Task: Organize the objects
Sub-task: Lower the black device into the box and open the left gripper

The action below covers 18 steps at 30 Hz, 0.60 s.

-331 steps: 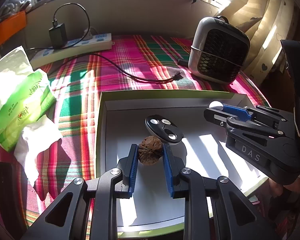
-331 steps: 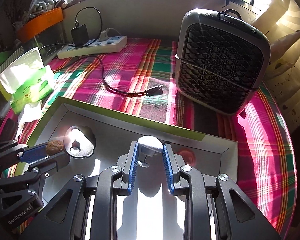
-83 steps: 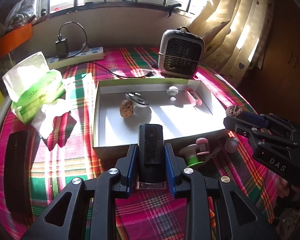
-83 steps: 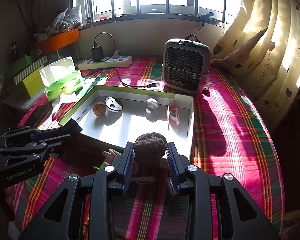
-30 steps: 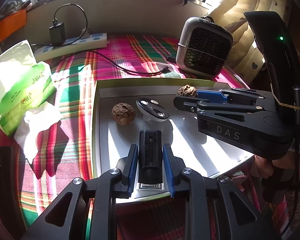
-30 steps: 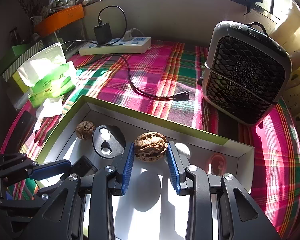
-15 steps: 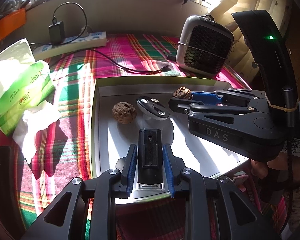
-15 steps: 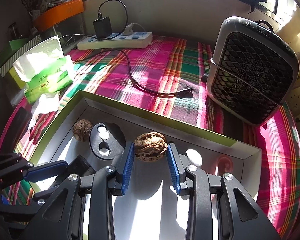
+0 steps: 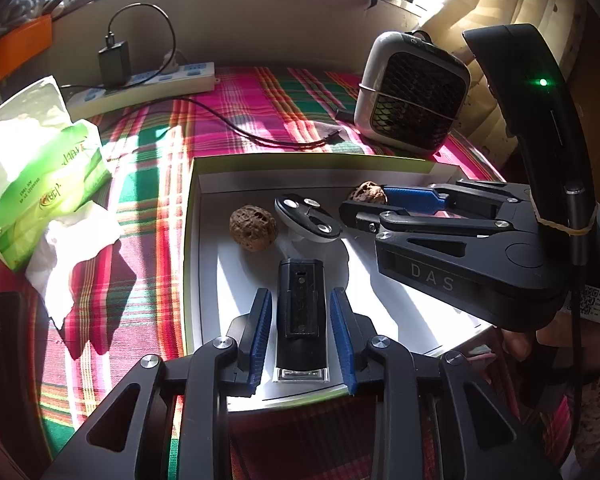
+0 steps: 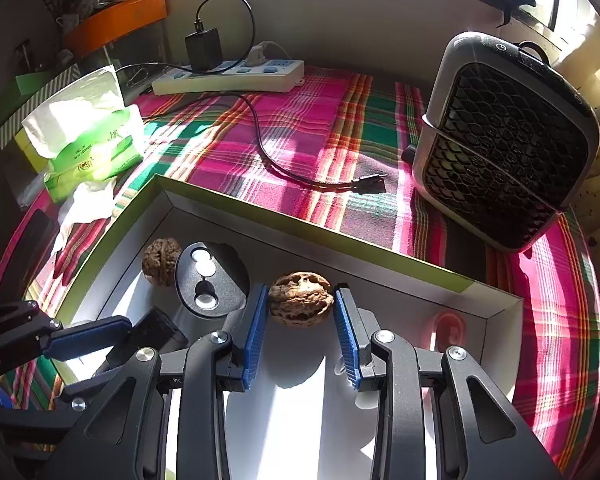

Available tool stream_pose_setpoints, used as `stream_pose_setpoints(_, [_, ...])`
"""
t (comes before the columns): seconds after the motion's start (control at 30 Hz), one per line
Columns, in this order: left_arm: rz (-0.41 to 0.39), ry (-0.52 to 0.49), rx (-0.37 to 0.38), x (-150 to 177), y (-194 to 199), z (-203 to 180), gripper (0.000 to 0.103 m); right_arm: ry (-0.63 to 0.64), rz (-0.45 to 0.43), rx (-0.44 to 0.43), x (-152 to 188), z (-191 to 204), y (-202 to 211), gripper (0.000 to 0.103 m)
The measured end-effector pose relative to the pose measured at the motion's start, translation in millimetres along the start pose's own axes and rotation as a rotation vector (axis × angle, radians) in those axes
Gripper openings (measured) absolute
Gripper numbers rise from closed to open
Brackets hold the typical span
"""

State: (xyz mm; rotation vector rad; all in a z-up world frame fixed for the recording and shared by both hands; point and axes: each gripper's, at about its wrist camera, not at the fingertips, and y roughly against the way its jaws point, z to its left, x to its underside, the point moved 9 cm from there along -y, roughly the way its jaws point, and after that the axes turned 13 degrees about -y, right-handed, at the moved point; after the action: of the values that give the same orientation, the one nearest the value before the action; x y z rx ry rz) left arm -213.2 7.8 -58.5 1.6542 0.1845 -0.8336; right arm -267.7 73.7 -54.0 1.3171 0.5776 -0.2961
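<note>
While the white tray [image 9: 204, 184] sits where it was on the plaid tablecloth [image 9: 260, 92], with the little heater [image 9: 412, 92] behind it, the left gripper [image 9: 302, 322] has let go. Half a second back its blue pads hugged the black rectangular device [image 9: 302, 304]; now there's a clear gap on both sides and the device lies flat on the tray floor. Right gripper [image 10: 301, 322] hasn't changed, pads pressed on the walnut [image 10: 300, 298] low over the tray's back wall. Second walnut [image 9: 253, 229] and the oval black key fob [image 9: 308, 218] lie in the tray beside it.
</note>
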Motion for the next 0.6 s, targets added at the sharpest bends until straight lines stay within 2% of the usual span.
stream_pose_setpoints(0.27, [0.002, 0.007, -0.011, 0, 2, 1, 0.038, -0.007, -0.004, 0.000, 1, 0, 2, 0.040])
stream_pose_setpoints(0.6, [0.002, 0.008, -0.028, 2, 6, 1, 0.038, -0.011, -0.023, 0.004, 1, 1, 10, 0.045])
